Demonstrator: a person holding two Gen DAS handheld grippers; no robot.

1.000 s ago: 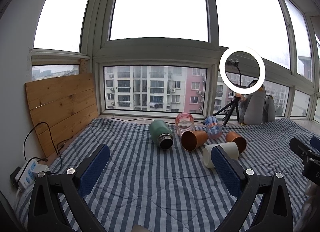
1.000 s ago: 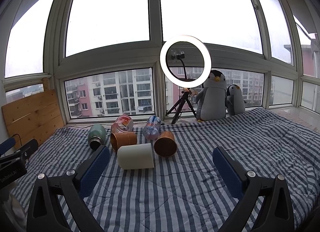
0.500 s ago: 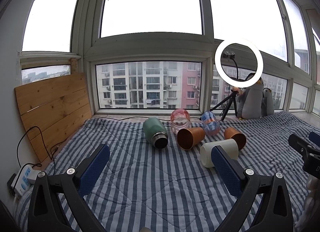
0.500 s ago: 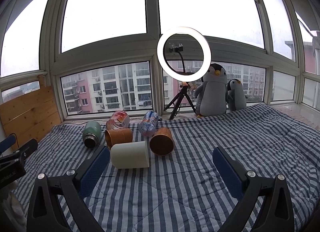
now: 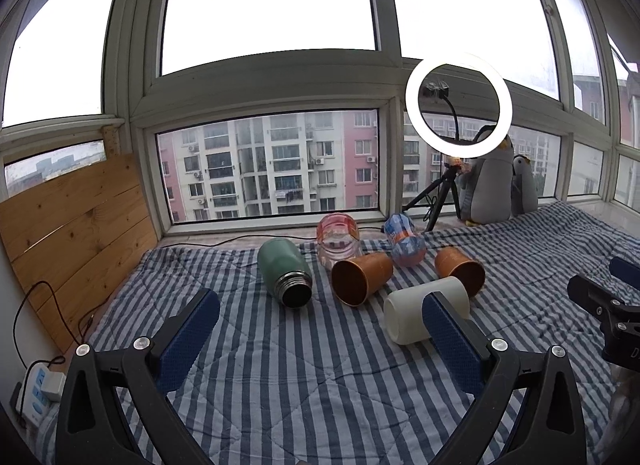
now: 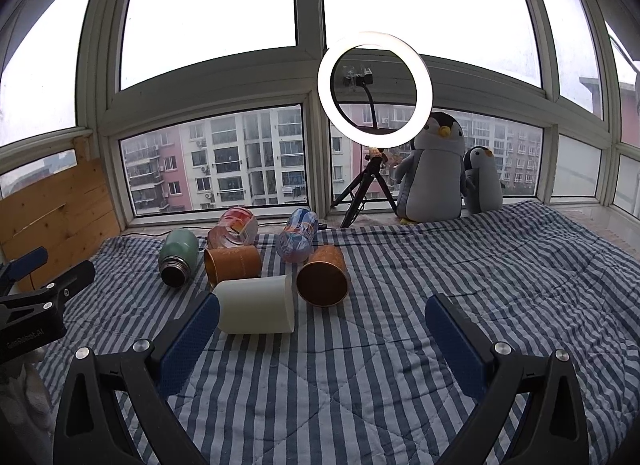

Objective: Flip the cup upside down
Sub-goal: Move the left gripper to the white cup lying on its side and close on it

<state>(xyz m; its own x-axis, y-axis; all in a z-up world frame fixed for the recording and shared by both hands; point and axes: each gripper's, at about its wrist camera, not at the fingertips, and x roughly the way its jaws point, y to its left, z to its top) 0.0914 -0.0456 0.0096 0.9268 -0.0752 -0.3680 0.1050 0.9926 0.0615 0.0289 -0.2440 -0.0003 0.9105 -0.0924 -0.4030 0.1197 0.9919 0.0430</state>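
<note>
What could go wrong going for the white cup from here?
1. The white cup lies on its side on the soft striped blanket, so a finger nudge could roll it.
2. A copper cup sits very close beside it, with another just behind; wide-open jaws may knock either.
3. The smooth round wall could slip during the flip.

Home bay-window nook, striped quilt (image 6: 440, 305), plush penguins (image 6: 436, 169), ring light (image 6: 375, 89), apartment blocks outside

white cup (image 6: 256, 305) lies sideways before wide-spread right gripper (image 6: 322, 339), apparently untouched.
</note>
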